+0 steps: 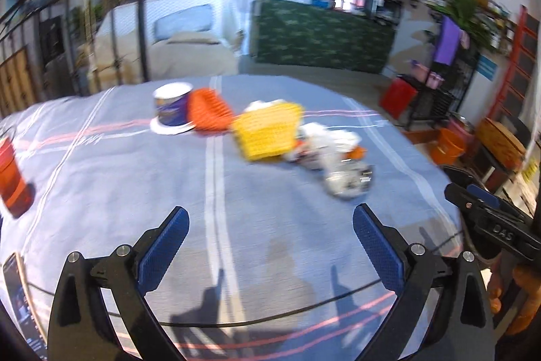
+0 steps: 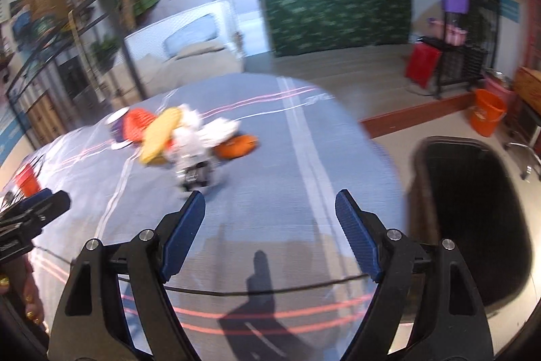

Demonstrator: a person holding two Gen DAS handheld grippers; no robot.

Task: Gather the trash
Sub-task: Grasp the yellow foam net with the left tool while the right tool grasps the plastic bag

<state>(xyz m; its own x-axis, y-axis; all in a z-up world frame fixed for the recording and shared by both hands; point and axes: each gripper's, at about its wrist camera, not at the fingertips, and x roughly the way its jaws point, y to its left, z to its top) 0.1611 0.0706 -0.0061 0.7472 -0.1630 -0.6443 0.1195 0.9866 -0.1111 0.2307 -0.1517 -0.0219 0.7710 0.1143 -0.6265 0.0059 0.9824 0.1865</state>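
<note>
A heap of trash lies mid-table: a white and purple paper cup point(image 1: 173, 109), an orange ribbed piece point(image 1: 209, 112), a yellow ribbed piece point(image 1: 270, 132), crumpled white paper point(image 1: 324, 141) and a clear crumpled wrapper point(image 1: 348, 180). The same heap shows in the right wrist view, with the yellow piece point(image 2: 160, 134), an orange peel point(image 2: 236, 145) and the clear wrapper point(image 2: 194, 170). My left gripper point(image 1: 270, 220) is open and empty, short of the heap. My right gripper point(image 2: 270, 203) is open and empty, just short of the wrapper. A dark trash bin point(image 2: 473, 219) stands right of the table.
A grey-blue striped cloth covers the table point(image 1: 135, 192). A red cup point(image 1: 12, 181) stands at its left edge and a phone point(image 1: 20, 300) lies near the front left. An orange bucket point(image 2: 487, 112) and a black rack point(image 2: 463, 63) stand on the floor at right.
</note>
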